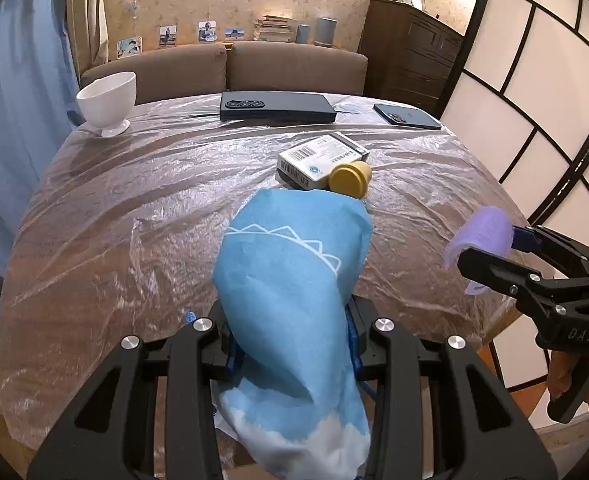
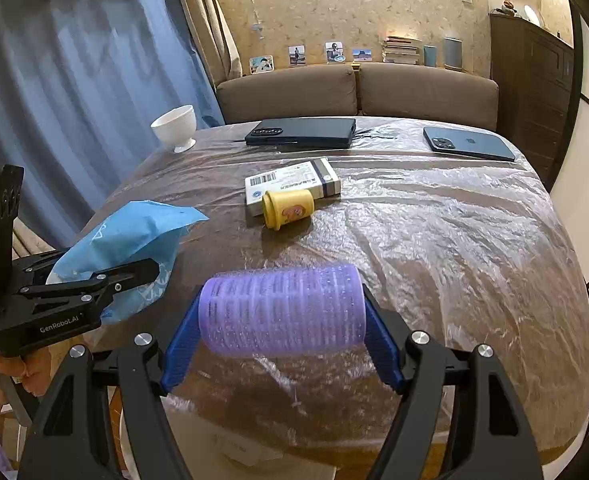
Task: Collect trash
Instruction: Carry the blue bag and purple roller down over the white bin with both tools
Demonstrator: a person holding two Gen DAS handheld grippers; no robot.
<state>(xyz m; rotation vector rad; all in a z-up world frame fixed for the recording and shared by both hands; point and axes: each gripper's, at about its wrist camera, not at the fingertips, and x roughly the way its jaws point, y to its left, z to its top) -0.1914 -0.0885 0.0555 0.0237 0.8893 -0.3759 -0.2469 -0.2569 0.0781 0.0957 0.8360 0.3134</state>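
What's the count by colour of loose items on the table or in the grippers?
White: 2, bowl, box
Dark: 2, black phone, blue-grey phone
Yellow: 1, tub
Blue: 1, bag
Purple: 1, roller
Total: 7

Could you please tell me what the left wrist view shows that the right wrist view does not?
Only the left wrist view shows the blue packet's mountain print and its white end. Only the right wrist view shows the purple roller full length between the right tool's blue fingers, and the yellow cup's sticker. Both show the white bowl, both phones and the barcoded box.
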